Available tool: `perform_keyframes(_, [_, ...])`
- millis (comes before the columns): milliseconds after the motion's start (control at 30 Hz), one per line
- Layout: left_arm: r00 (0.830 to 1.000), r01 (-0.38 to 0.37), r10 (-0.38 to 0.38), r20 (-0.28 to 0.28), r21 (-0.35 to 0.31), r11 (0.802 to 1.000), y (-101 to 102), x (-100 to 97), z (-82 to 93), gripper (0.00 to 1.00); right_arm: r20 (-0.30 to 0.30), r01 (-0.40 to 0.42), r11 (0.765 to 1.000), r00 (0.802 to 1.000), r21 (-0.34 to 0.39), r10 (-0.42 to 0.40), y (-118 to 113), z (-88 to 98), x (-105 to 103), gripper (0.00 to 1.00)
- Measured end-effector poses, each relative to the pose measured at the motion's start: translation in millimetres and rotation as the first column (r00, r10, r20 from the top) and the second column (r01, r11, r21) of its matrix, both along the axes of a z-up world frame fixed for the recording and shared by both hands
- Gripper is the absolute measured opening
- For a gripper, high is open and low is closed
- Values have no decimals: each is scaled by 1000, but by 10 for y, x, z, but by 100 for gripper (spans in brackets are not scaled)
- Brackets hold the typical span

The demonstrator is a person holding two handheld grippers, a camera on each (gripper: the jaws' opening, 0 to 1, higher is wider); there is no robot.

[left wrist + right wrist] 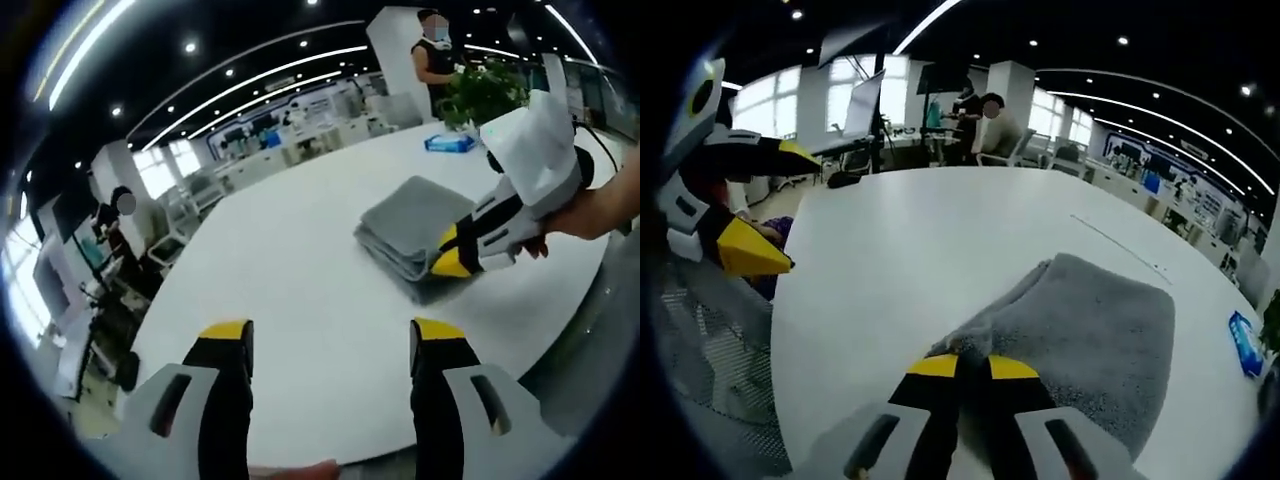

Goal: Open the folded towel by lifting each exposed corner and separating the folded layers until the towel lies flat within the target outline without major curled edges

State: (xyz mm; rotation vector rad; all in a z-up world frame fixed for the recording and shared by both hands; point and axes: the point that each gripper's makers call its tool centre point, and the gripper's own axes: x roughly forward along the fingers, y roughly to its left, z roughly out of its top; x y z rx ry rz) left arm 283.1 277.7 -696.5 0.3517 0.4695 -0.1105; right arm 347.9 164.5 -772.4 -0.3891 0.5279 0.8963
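Lay folded on the white counter (300, 270), right of centre in the left gripper view and lower right in the right gripper view: grey towel (415, 225) (1090, 340), layers stacked. Hovered with fingers wide and holding nothing over bare counter at the bottom of its own view: left gripper (331, 335); sat at the towel's near edge with fingers drawn narrow, whether pinching cloth impossible to tell: right gripper (973, 366) (450, 262). Judged a risk: several layers taken together instead of the top corner, dragging the whole stack unopened.
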Motion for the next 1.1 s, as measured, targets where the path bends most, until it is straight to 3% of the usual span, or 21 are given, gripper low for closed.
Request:
perform_keyframes(133, [1000, -4, 4, 5, 7, 1000, 12, -5, 15, 62, 20, 8, 1000, 1000, 22, -8, -26, 109, 56, 4])
perform_keyframes(267, [1000, -6, 6, -7, 13, 1000, 16, -15, 0, 61, -6, 56, 994, 998, 99, -56, -85, 279, 153, 4])
perform_keyframes(467, [1000, -8, 9, -2, 17, 1000, 35, -6, 5, 59, 34, 112, 982, 992, 155, -119, -258, 559, 287, 3])
perform_keyframes(1100, [999, 18, -17, -32, 48, 999, 5, -24, -66, 57, 64, 273, 931, 953, 242, -296, -894, 922, 524, 3])
